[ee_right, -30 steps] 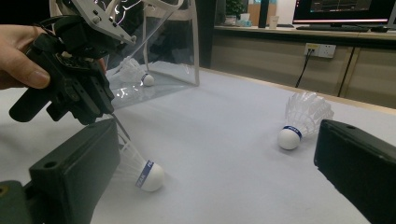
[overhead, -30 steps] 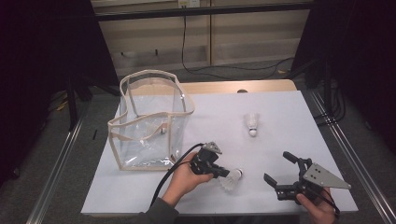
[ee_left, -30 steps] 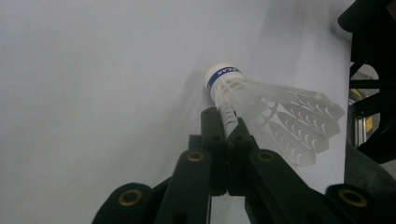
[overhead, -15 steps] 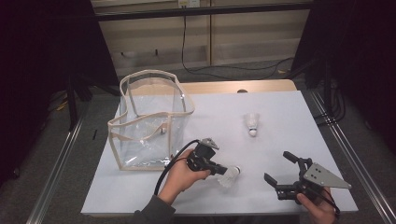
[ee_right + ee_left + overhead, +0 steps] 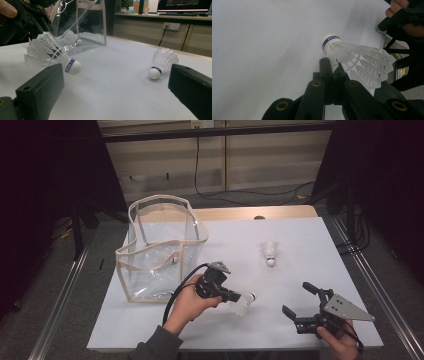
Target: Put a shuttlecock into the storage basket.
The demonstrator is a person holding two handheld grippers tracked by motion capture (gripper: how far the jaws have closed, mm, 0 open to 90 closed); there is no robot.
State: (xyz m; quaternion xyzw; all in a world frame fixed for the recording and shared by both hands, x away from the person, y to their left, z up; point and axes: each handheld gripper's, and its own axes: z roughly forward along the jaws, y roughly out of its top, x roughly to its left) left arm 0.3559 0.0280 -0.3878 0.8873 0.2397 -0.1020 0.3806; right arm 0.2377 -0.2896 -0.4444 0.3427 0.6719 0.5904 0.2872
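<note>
Right of the bag, near counter edge: left gripper (image 5: 239, 296) holds a shuttlecock (image 5: 242, 304) clear of the white counter (image 5: 300, 245).
Left fingers: together, clamped on the plastic skirt of the shuttlecock (image 5: 352, 58), close behind its cork; cork has a blue band and points away from the bag.
Held shuttlecock, right gripper view: skirt toward the bag, cork (image 5: 74, 66) toward the camera, off the counter surface.
Bag: clear, cream-trimmed bag (image 5: 160, 247) upright at the counter's left; another shuttlecock inside (image 5: 72, 38), lying on the bag floor.
Second loose shuttlecock: (image 5: 270, 252) on the counter, well right of the bag, cork toward the near edge.
Right gripper: (image 5: 300, 301) far right of the bag, at the near counter edge, held in a hand.
Right fingers: apart, nothing between them; one finger (image 5: 40, 92) low at left, other at right in its own view.
</note>
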